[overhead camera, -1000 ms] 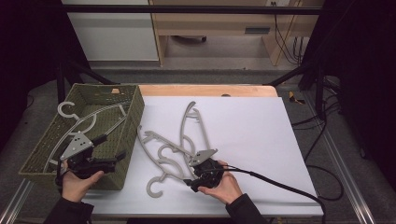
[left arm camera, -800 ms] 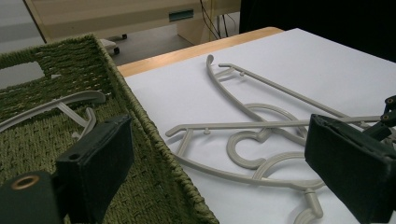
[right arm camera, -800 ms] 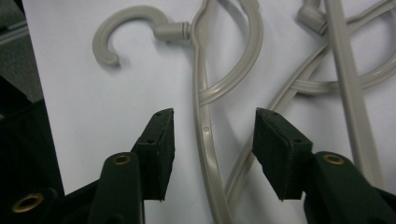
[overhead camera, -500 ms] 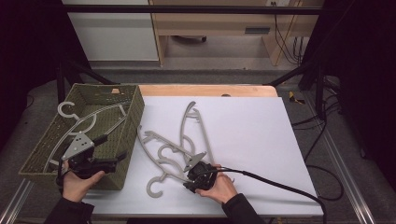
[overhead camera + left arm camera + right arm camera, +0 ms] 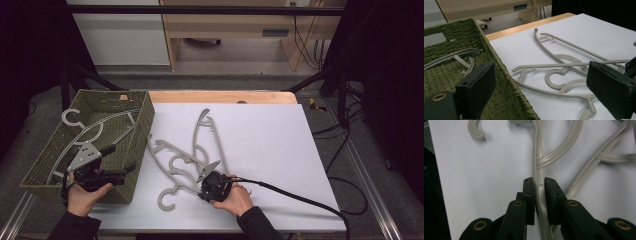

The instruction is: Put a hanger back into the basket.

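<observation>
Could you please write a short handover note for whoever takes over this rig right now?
Right tool: its jaws have just been closing and now pinch the arm of the nearest hanger on the white table.
Left tool: open, holding nothing, at the basket rim.
Done: one hanger in the basket.
Left: the gripped hanger and the others tangled with it probably go in the basket next.

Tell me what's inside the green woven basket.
In the green woven basket lies a grey hanger, its hook over the far-left rim. The left gripper hovers open over the near end, covering part of the floor there, so anything beneath stays unseen.
</observation>
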`<control>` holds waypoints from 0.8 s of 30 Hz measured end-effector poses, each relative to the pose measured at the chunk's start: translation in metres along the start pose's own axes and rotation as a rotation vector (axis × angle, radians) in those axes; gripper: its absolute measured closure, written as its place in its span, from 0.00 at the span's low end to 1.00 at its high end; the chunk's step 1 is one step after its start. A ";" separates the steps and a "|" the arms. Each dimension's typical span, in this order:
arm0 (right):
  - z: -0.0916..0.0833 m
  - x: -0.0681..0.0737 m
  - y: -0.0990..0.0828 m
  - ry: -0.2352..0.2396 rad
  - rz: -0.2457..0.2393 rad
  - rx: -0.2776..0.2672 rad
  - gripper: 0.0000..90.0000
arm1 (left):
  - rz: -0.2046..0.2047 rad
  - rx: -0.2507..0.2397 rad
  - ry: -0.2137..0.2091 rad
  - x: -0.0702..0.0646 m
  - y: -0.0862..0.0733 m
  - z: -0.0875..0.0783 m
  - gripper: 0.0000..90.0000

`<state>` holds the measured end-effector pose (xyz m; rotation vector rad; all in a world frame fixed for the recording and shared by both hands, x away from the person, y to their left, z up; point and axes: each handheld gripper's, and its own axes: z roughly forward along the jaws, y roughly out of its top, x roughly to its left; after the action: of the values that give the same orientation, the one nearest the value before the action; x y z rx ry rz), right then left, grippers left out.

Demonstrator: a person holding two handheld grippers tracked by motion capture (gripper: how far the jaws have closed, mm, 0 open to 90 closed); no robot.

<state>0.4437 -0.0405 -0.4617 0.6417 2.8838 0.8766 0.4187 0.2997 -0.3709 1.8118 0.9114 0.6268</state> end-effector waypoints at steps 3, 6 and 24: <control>-0.004 0.000 0.000 -0.014 -0.002 -0.002 0.91 | 0.005 0.001 -0.003 0.000 0.000 -0.001 0.10; -0.012 -0.001 0.001 -0.011 -0.011 -0.020 0.91 | 0.011 -0.001 -0.006 -0.001 0.001 -0.001 0.10; -0.084 -0.017 -0.003 0.032 0.039 -0.127 0.91 | 0.049 -0.021 -0.028 -0.009 0.007 -0.005 0.10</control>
<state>0.4436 -0.0933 -0.3945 0.6790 2.8234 1.0749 0.4112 0.2934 -0.3626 1.8246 0.8410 0.6376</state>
